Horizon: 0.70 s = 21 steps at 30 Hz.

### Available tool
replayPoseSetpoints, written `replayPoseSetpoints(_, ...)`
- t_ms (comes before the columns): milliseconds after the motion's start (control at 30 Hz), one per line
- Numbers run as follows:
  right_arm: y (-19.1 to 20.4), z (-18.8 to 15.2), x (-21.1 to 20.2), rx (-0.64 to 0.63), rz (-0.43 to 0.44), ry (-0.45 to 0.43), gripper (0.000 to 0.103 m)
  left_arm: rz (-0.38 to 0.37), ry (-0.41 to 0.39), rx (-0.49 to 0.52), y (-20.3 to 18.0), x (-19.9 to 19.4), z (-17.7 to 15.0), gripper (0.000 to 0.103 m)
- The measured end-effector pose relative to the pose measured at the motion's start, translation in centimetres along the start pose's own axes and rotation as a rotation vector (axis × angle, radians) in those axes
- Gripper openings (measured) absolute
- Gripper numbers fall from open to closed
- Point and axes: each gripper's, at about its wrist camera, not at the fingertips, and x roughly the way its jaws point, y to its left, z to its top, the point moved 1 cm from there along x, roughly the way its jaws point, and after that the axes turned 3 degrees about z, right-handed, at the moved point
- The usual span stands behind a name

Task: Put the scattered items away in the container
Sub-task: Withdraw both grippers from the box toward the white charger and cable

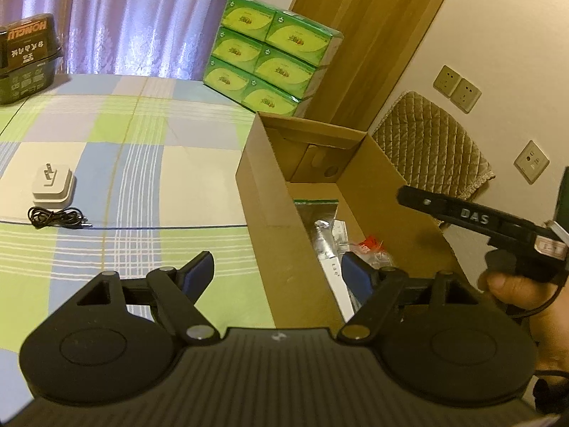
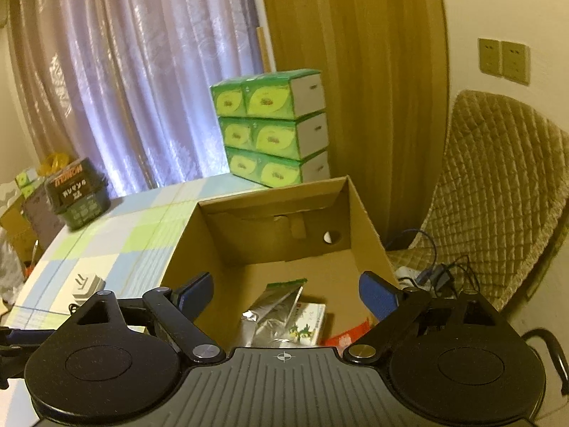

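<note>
Cardboard box [image 2: 366, 220] set on checked desk [image 1: 142, 135], foil pouch [image 2: 270, 309] laid inside, left tongs [image 1: 281, 274] and right tongs [image 2: 284, 295] both held released and empty, charger [image 1: 53, 186] and cable [image 1: 58, 216] left on desk.

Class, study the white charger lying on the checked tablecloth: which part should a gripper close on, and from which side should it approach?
Grip the white charger across its two flat side walls, coming down from above. It lies flat with its prongs pointing up, so the fingers should straddle the body clear of them. The coiled black cable lies just beside it.
</note>
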Motion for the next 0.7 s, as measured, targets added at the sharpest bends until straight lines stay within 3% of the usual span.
replayPoseSetpoints(300,0.0,-3.5,-4.4,0.105,-0.003,-0.001,0.094,0.019,-0.005,-0.012,1.4,-1.7,-1.9,0.081)
replayPoseSetpoints(700,5.4,-8.6,-9.0,0.113,0.052,0.032,0.094,0.109,-0.039,0.003,5.1,-5.9,-5.2,0.092)
